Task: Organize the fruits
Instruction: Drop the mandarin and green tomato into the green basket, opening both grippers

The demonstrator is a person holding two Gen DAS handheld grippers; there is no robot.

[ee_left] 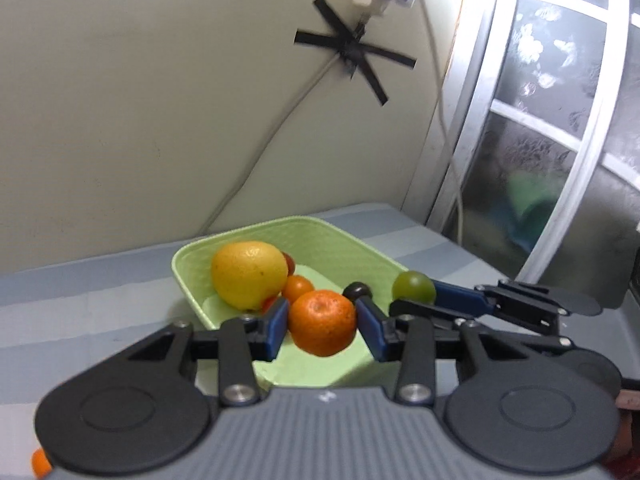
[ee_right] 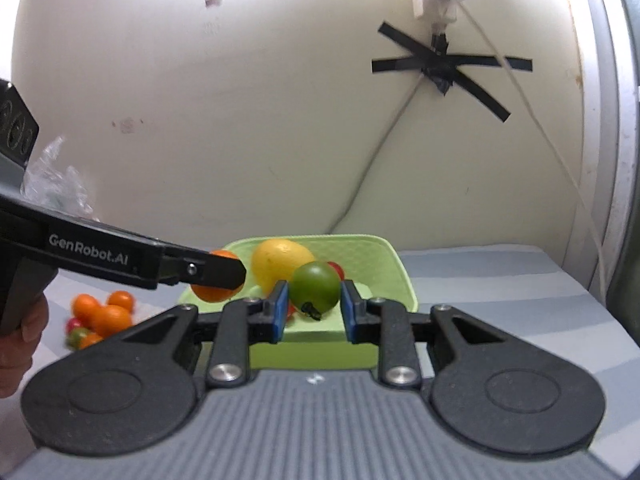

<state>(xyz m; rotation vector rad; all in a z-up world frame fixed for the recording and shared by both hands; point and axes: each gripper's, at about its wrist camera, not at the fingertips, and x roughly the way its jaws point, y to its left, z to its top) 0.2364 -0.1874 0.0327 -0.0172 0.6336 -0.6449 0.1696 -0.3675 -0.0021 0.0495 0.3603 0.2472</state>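
Blue pads of the left gripper point(ee_left: 322, 326) pinched an orange point(ee_left: 322, 322), held over the near end of the green tray point(ee_left: 352, 250). Just to its right, the right gripper point(ee_right: 313, 306) had its pads pressed on a green tomato point(ee_right: 314, 287), stem end down, above the tray's near rim. In the left wrist view that tomato hung at the tray's right edge, with a small dark fruit point(ee_left: 357, 290) beside it. Inside the tray lay a big lemon point(ee_left: 249, 274) with a smaller orange fruit point(ee_left: 297, 288) and a red one point(ee_left: 289, 262) touching it. Off to the left on the striped cloth point(ee_right: 500, 284) sat a loose heap of fruit point(ee_right: 100, 314), orange, red and green, well apart from the tray. A hand point(ee_right: 18, 340) gripped the left tool's handle. Behind stood a cream wall point(ee_left: 160, 120) with crossed black tape point(ee_left: 354, 48) over a cable
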